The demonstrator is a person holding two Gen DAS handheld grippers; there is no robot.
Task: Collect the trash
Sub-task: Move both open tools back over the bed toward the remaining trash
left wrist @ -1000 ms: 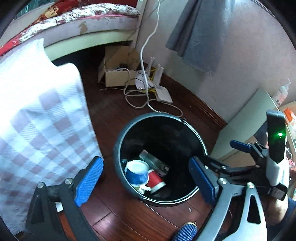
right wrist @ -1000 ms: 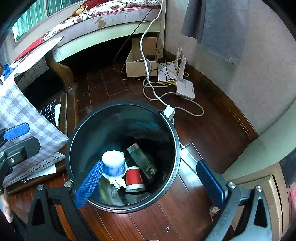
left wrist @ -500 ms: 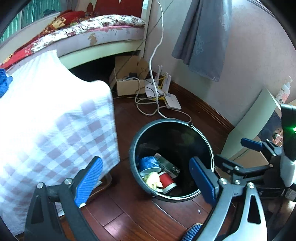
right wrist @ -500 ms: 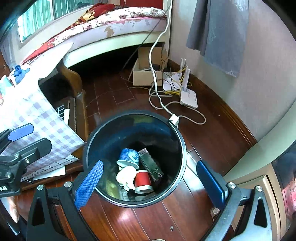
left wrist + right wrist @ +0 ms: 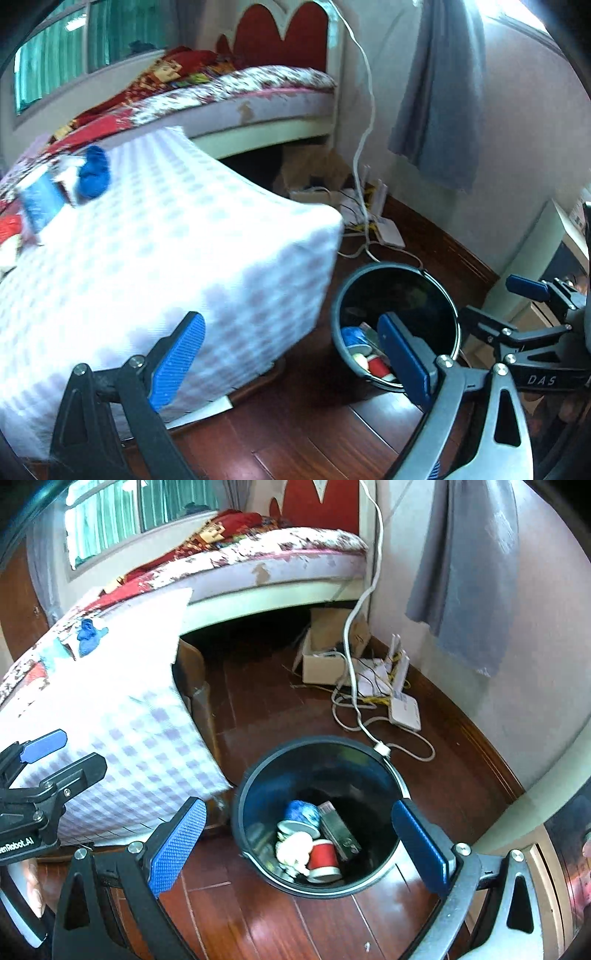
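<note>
A black round trash bin (image 5: 255, 786) stands on the wood floor; it also shows in the left wrist view (image 5: 448, 291). Inside lie a blue cup (image 5: 301, 812), a red cup (image 5: 323, 856), a white crumpled piece (image 5: 293, 849) and a dark flat pack (image 5: 338, 830). My right gripper (image 5: 299, 845) is open and empty, high above the bin. My left gripper (image 5: 291, 358) is open and empty, above the table's corner, left of the bin. A table with a checked cloth (image 5: 147, 258) carries a blue crumpled item (image 5: 94, 177) and blurred packets (image 5: 37, 201).
A bed (image 5: 277, 557) stands behind. A cardboard box (image 5: 328, 653), a white router (image 5: 404, 710) and cables (image 5: 354, 686) lie on the floor by the wall. A grey cloth (image 5: 465, 572) hangs on the wall. A pale cabinet (image 5: 532, 258) is at right.
Both grippers have risen and pulled back from the bin, so it looks smaller. The left view has swung left; the tabletop with its items has come into sight. Both stay open.
</note>
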